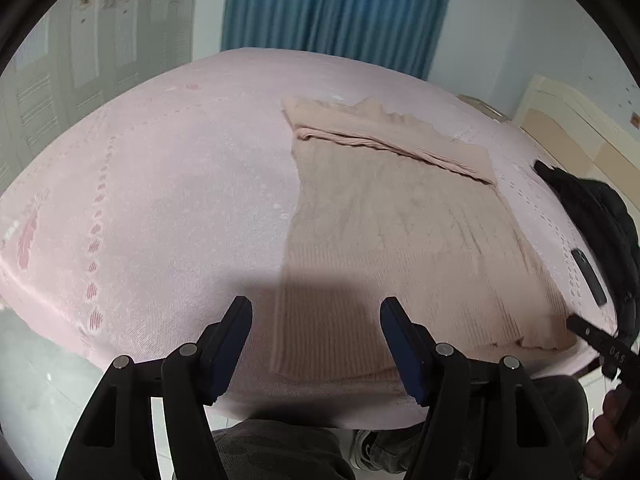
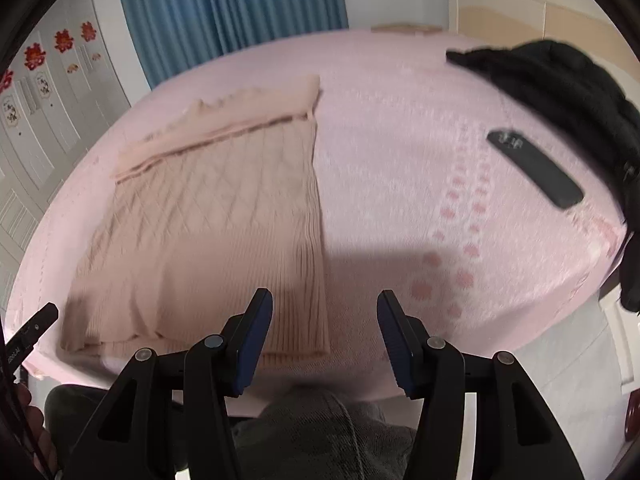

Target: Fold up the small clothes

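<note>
Hand-held grippers empty; phone, black garment beside sweater.

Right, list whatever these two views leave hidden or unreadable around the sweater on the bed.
- Beige knit sweater: the folded-over top layer hides what lies beneath it in both views; the near hem is blurred in the left wrist view.
- Black garment: cut off by the fisheye rim in both views, type unclear.
- Black flat device: markings blurred, unreadable.
- Right gripper: open over the pink bedsheet, apparently holding nothing.

Black garment cut off at right edge
</note>
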{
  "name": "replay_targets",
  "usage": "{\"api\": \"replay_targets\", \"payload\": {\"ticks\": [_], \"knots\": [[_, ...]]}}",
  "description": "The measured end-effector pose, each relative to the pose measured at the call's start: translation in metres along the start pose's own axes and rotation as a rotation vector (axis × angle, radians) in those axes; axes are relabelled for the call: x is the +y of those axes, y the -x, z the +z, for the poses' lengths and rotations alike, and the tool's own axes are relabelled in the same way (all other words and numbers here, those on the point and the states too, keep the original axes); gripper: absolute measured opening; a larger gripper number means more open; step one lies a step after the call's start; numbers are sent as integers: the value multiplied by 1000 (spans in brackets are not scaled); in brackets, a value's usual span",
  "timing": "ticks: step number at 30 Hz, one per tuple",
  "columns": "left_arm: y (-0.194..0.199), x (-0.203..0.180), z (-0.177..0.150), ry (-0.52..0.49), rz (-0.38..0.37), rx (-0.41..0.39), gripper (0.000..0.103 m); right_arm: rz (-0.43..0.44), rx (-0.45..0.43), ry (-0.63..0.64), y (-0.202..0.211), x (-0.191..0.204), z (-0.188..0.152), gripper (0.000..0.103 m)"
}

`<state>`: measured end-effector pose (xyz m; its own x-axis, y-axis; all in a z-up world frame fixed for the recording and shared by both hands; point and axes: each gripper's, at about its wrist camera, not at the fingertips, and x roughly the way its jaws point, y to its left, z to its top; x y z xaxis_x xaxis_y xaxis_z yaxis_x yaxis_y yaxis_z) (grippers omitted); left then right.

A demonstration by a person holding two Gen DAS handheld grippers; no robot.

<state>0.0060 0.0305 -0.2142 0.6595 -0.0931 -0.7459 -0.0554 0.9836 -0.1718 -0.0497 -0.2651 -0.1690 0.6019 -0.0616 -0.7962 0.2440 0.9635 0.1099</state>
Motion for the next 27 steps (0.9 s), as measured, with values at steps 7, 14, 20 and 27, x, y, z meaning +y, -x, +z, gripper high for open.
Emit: {"api": "replay_targets", "payload": {"ticks": [7, 14, 20, 27], "knots": [[-1, 10, -3, 34, -5, -2, 64, -33, 28, 43, -7, 8, -3, 54], [-2, 6, -4, 5, 13, -10, 64, -91, 7, 124, -3, 25, -5, 54], [-1, 5, -5, 0, 16, -9, 64, -98, 23, 140, -4, 27, -7, 54], [0, 1, -6, -28, 24, -6, 64, -92, 34, 125, -5, 26, -8, 57]]}}
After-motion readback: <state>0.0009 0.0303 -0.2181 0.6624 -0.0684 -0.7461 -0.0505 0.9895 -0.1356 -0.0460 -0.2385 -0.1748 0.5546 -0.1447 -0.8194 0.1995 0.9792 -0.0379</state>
